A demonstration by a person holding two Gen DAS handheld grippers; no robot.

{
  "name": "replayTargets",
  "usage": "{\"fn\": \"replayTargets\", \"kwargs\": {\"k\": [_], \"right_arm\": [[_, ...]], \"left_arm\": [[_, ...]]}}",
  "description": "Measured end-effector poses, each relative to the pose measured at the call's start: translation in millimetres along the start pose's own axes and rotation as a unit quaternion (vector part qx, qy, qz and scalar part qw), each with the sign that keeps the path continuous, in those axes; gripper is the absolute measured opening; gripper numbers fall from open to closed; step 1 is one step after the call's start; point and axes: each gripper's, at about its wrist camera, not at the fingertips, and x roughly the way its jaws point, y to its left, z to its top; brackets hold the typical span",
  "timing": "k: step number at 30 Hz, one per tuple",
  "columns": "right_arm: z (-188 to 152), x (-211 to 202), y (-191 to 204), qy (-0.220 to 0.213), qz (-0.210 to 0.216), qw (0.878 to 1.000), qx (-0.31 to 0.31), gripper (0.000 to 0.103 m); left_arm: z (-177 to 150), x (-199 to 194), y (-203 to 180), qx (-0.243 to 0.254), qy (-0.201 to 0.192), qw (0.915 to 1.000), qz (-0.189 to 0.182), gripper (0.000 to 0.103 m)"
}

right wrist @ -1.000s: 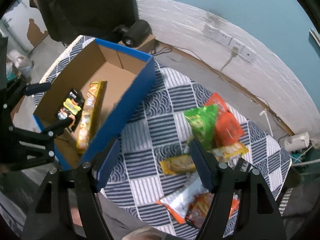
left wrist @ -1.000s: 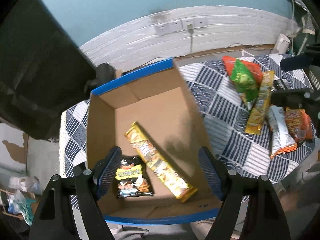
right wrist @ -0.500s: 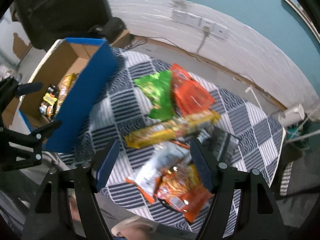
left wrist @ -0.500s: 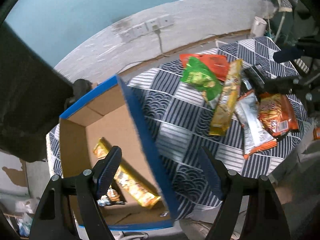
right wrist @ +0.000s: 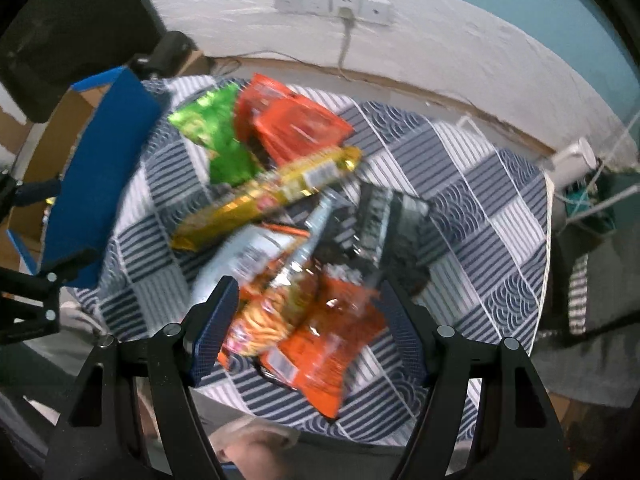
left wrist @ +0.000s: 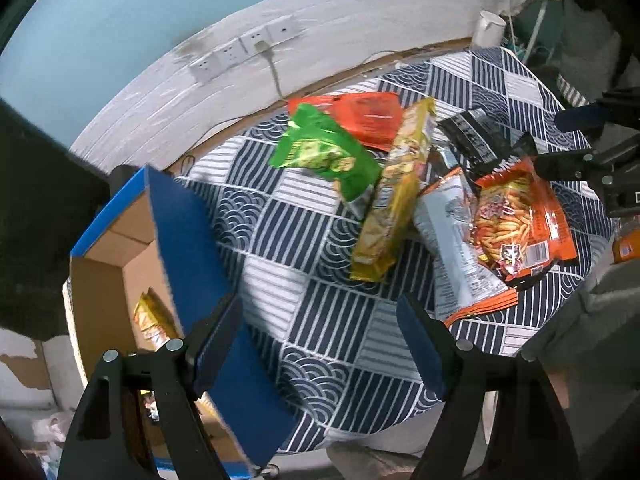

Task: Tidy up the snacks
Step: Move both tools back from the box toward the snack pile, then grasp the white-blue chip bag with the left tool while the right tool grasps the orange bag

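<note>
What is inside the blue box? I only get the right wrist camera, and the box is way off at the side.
Observer: The left wrist view looks down into the cardboard box. A yellow snack packet lies inside.
Operator: Is the left gripper holding something?
Observer: No. The left gripper is open and empty, over the patterned tablecloth beside the box.
Operator: My orange bag is all blurry. What is on it?
Observer: In the left wrist view the orange snack bag is sharp. It shows a picture of thin crunchy sticks and a barcode label.
</note>
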Motion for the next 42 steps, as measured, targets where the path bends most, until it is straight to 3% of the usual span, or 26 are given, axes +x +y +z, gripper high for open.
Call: {"fn": "replayTargets", "kwargs": {"k": [14,25,34,42], "right_arm": [[-33.0,44.1,-26.3,0.049,-0.005,0.998,0.027,0.073],[-36.7,76.9,-21.9,0.081,0.030,0.995,0.045,0.073],[-41.5,95.8,-22.7,0.092,0.016,0.995,0.030,0.078],[-55.9,85.5,-44.9,0.098,-0.019,0.995,-0.013,0.064]], "left_arm": [[15.2,31.2,-35.4,0.004,0.019,0.9997,-0.016,0.080],[17.8,51.1,-50.5,0.009,0.037,0.9988,-0.032,0.080],[23.9,64.2,-59.0,0.018,0.054,0.9976,-0.040,0.081],[33.5,67.7,-66.8,0.020,0.058,0.9970,-0.048,0.086]]}}
